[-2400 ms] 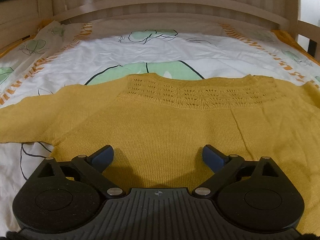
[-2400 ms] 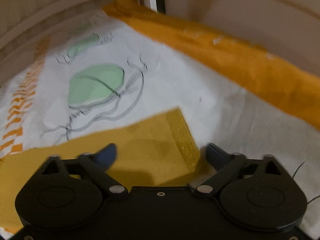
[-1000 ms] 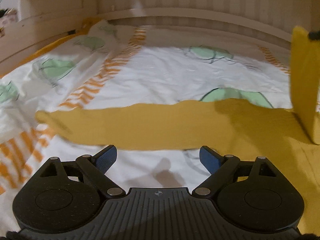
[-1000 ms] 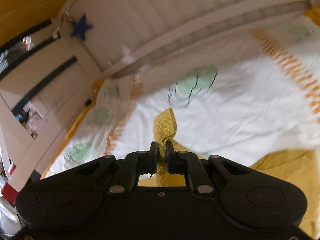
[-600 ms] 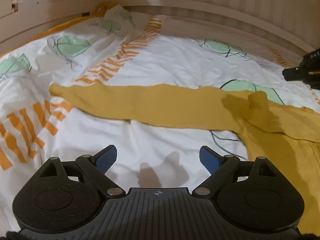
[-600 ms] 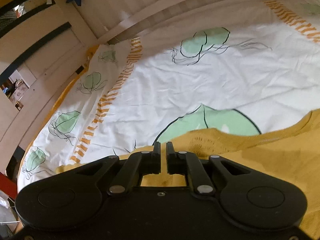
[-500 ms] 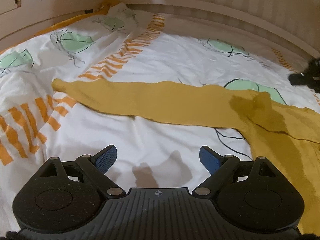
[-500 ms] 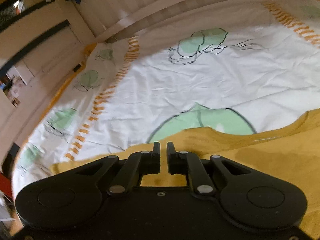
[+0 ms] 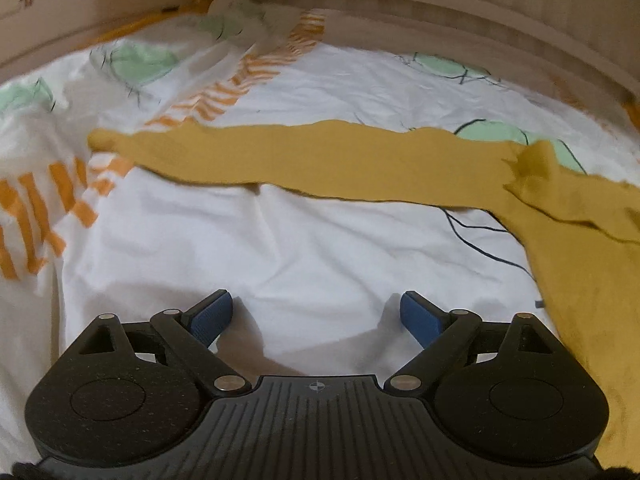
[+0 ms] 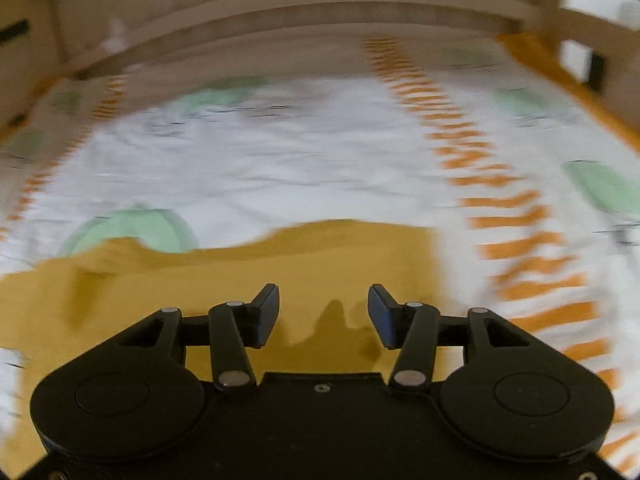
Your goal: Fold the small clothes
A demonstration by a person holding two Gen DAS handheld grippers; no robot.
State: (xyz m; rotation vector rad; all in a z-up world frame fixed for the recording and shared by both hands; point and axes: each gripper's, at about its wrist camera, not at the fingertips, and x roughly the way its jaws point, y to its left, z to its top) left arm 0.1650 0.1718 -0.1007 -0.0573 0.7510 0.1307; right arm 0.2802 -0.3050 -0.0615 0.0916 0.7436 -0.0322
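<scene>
Across the middle of the left wrist view, a mustard-yellow sweater [image 9: 580, 240] lies on the bed's white duvet [image 9: 320, 248], its long sleeve [image 9: 304, 160] stretched flat from the right toward the left of the frame, the cuff end resting on an orange-striped band of the duvet print. The sweater's body fills the right edge of that frame, with a small rumpled fold where the sleeve joins it. At the bottom centre the left gripper [image 9: 316, 314] has its blue-padded fingers spread wide with nothing between them, over bare duvet, the sleeve well apart beyond it. In the right wrist view, which is motion-blurred, the right gripper [image 10: 323, 314] sits at the bottom centre with its fingers parted about halfway and empty, over the yellow sweater [image 10: 320, 256], whose far edge runs across the middle of the frame. A pale wooden bed rail [image 10: 320, 4] curves along the top of that frame.
</scene>
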